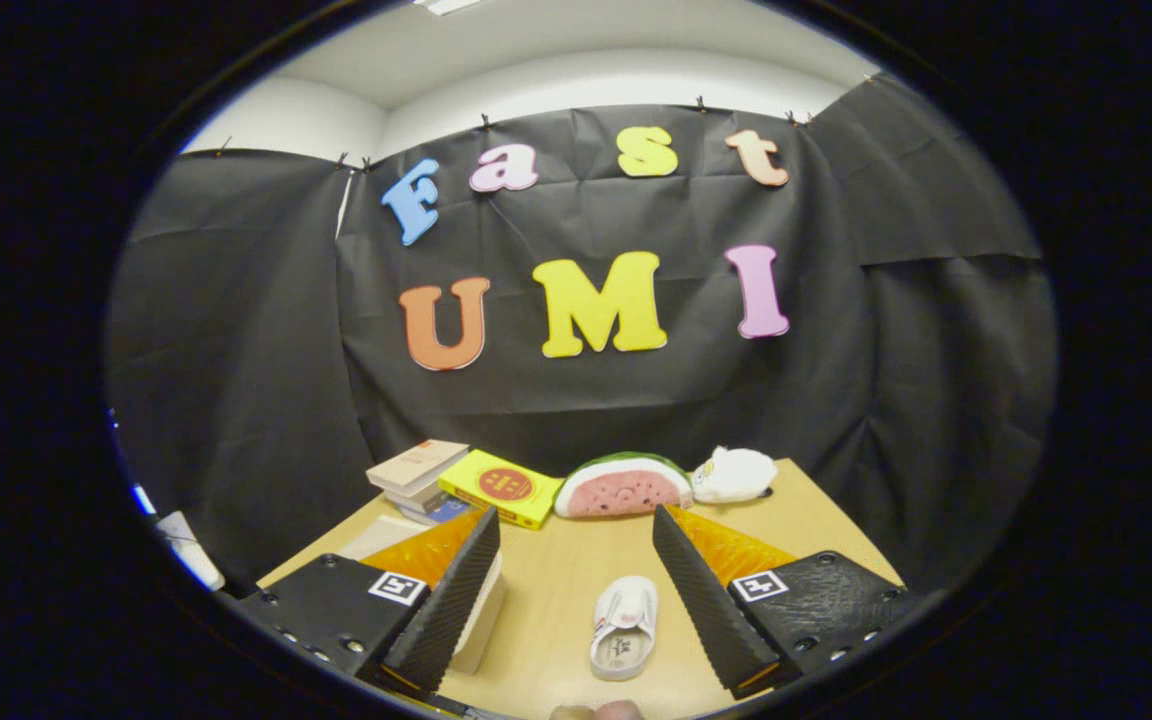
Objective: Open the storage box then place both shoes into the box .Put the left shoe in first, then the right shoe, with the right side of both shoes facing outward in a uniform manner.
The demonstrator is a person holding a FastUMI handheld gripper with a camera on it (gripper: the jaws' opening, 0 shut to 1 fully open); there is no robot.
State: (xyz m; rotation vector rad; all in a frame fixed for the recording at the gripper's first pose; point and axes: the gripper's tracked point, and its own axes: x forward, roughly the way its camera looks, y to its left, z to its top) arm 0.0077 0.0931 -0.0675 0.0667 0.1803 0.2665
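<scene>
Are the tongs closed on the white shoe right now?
No. The tongs stand wide open, and the white shoe lies on the table between their fingers, touching neither.

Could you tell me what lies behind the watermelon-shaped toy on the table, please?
Behind the watermelon toy only black cloth wall shows; a white plush sits beside it. Anything directly behind is hidden. The gripper is open.

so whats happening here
A person is holding a claw over a wooden table, its fingers spread open and gripping nothing. One small white shoe lies on the table between the fingers. Beyond them sit books, a yellow box, a watermelon plush and a white plush.
</scene>
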